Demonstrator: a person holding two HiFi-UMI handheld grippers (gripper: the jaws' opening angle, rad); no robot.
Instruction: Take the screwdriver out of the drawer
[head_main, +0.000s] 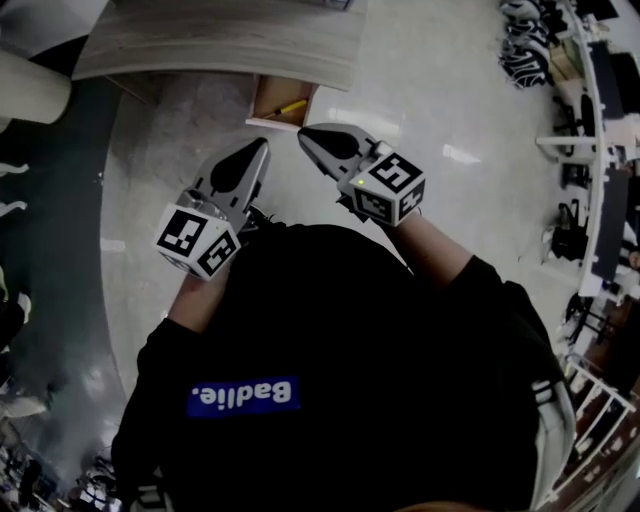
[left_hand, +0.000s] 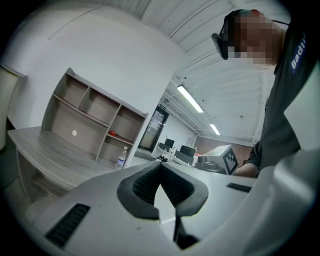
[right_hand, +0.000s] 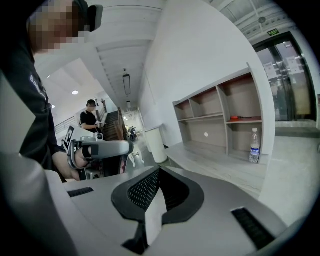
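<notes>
Nearest, "Badlie." is read on the blue patch (head_main: 243, 396) of the black shirt (head_main: 350, 330). The left gripper (head_main: 262, 146) and right gripper (head_main: 304, 133) are held with jaws together, empty. Just beyond their tips, the yellow-handled screwdriver (head_main: 291, 106) is seen lying in the open drawer (head_main: 270, 100) under the desk (head_main: 230, 40).

Held out side by side in front of the person's chest, the left gripper (head_main: 255, 152) and right gripper (head_main: 310, 137) point forward with tips angled toward each other. Each has its jaws pressed together on nothing, and the right forearm (head_main: 432, 245) reaches out from a black sleeve.
</notes>
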